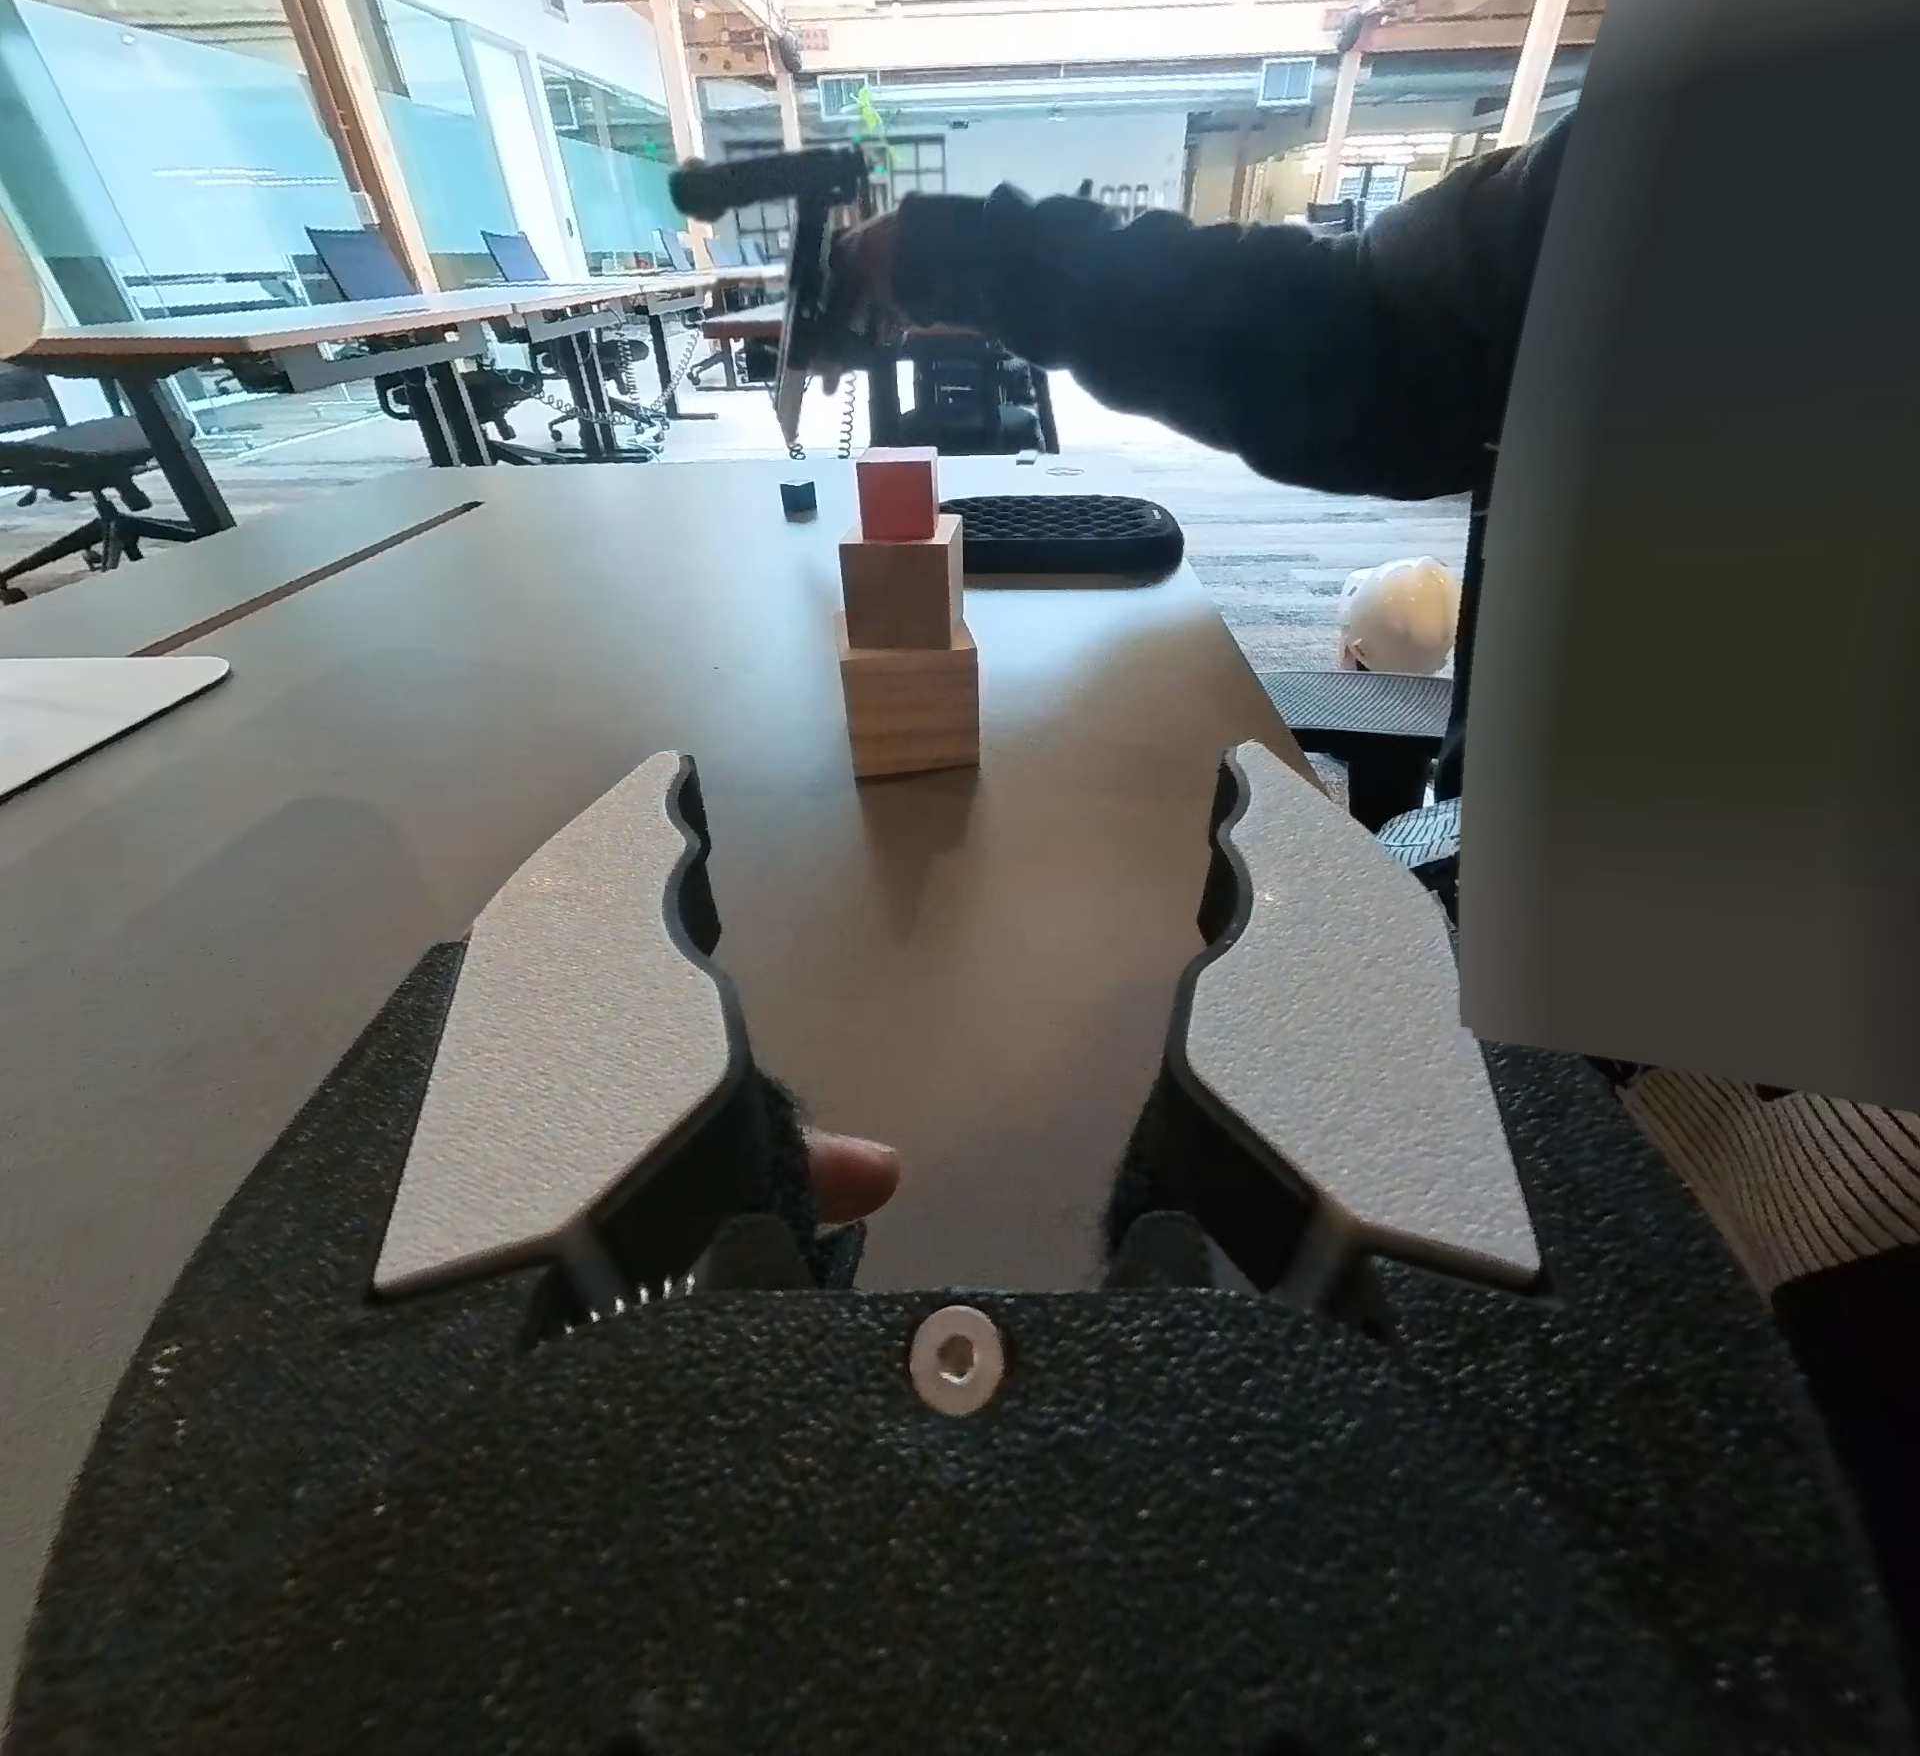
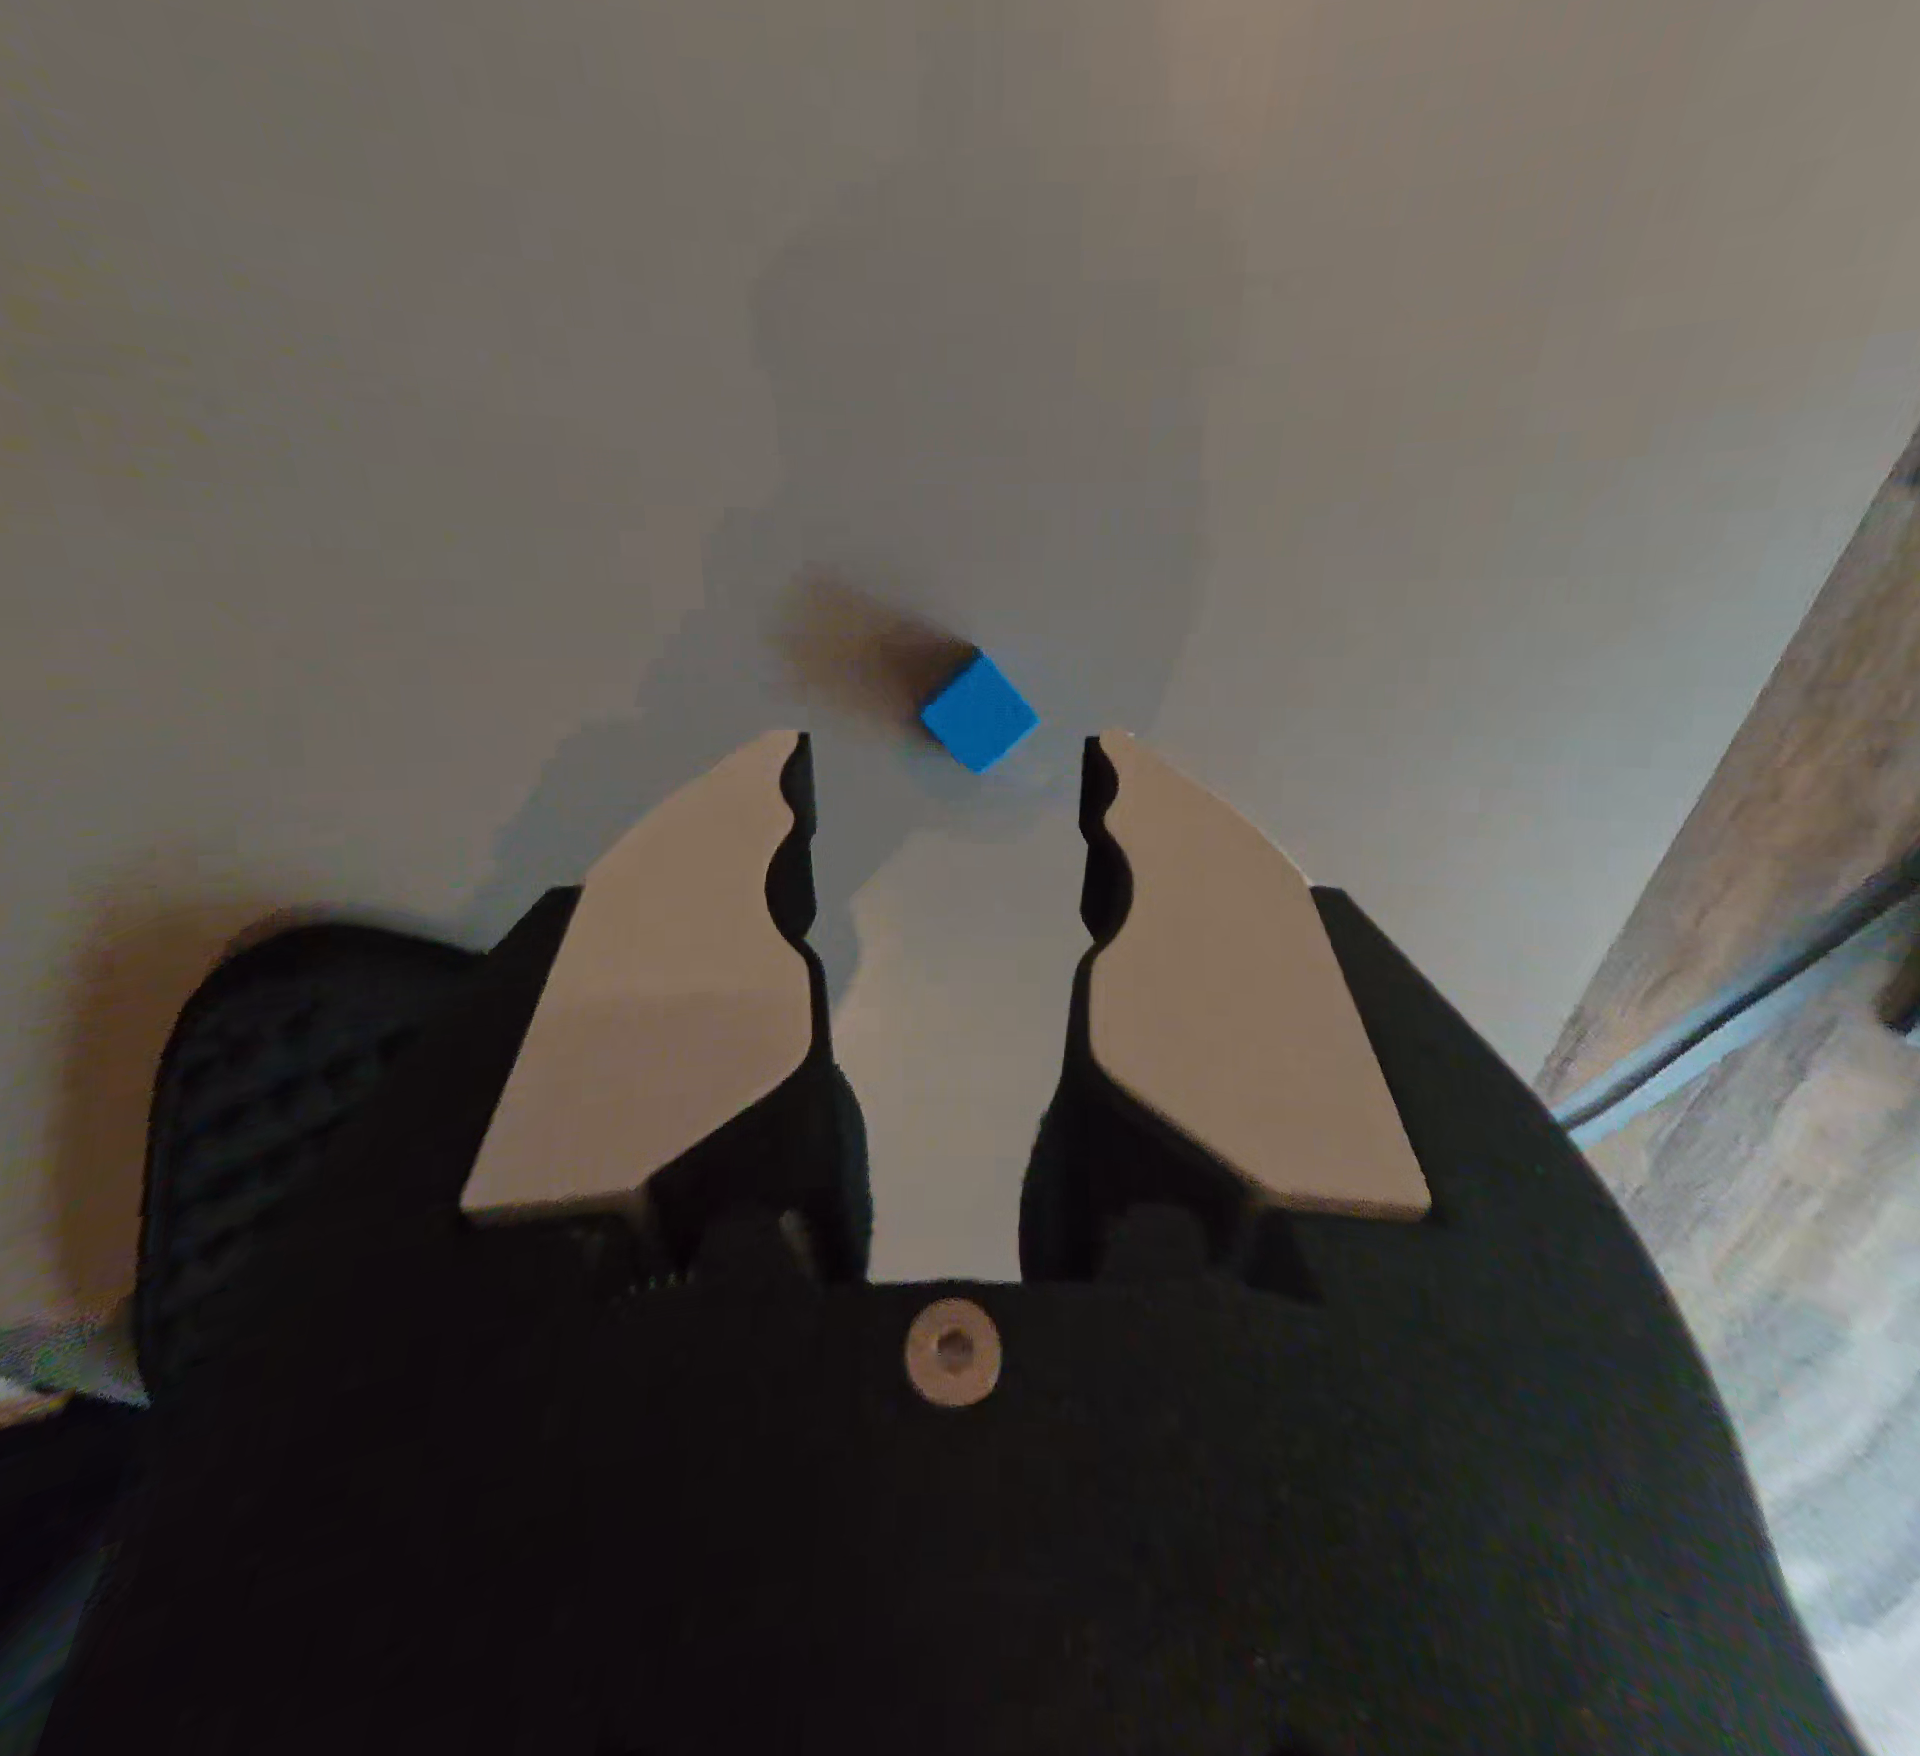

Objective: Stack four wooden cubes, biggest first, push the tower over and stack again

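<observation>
A tower of three cubes stands on the dark table: a large light wooden cube at the bottom, a medium brown cube on it, a red cube on top. A small blue cube lies alone on the table beyond the tower. My left gripper is open and empty, low over the table, short of the tower. My right gripper is open and empty, pointing down, with the blue cube just past its fingertips. The right gripper also shows in the left wrist view, held above the blue cube.
A black honeycomb-patterned pad lies right of the tower; it also shows in the right wrist view. A white flat object lies at the table's left. The table's right edge is near the tower. Office desks and chairs stand behind.
</observation>
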Available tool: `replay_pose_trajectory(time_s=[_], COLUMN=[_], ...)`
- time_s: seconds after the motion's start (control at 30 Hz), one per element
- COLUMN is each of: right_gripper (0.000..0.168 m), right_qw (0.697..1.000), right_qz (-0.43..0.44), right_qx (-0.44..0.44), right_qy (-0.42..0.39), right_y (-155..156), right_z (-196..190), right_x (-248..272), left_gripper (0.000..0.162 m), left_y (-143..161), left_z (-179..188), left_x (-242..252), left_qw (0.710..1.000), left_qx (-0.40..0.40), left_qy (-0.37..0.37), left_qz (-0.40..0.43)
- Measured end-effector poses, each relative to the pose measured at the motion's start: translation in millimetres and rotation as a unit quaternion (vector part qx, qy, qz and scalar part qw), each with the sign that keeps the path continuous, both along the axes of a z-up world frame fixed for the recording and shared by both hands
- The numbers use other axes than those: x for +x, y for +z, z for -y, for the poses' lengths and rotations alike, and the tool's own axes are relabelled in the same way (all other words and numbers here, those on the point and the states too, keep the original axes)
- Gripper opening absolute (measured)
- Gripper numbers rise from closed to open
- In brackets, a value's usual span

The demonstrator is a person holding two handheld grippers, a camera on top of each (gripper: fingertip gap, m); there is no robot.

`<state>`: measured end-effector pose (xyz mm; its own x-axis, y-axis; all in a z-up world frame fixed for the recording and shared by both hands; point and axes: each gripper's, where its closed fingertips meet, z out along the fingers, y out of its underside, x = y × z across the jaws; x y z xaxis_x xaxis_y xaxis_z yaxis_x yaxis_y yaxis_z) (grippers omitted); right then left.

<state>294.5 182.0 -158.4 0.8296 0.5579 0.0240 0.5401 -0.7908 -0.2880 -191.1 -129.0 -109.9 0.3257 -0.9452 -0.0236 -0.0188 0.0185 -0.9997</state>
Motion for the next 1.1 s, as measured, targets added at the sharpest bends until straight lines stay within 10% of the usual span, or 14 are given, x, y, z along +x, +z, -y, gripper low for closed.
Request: replay_pose_trajectory(time_s=[0.7,1.1], right_gripper=[0.028,0.028], right_qw=[0.995,0.989], right_qz=[0.003,-0.056], right_qx=[-0.051,-0.006], right_qy=[-0.089,0.134], right_y=[-51,35], right_z=[-2,43], right_x=[7,-112], left_gripper=[0.091,0.091], left_y=[0,0], left_z=[1,1], left_x=[0,0], left_qw=[1.0,1.0], left_qx=[-0.001,0.0], left_qy=[-0.003,-0.003], left_qz=[0.001,-0.002])
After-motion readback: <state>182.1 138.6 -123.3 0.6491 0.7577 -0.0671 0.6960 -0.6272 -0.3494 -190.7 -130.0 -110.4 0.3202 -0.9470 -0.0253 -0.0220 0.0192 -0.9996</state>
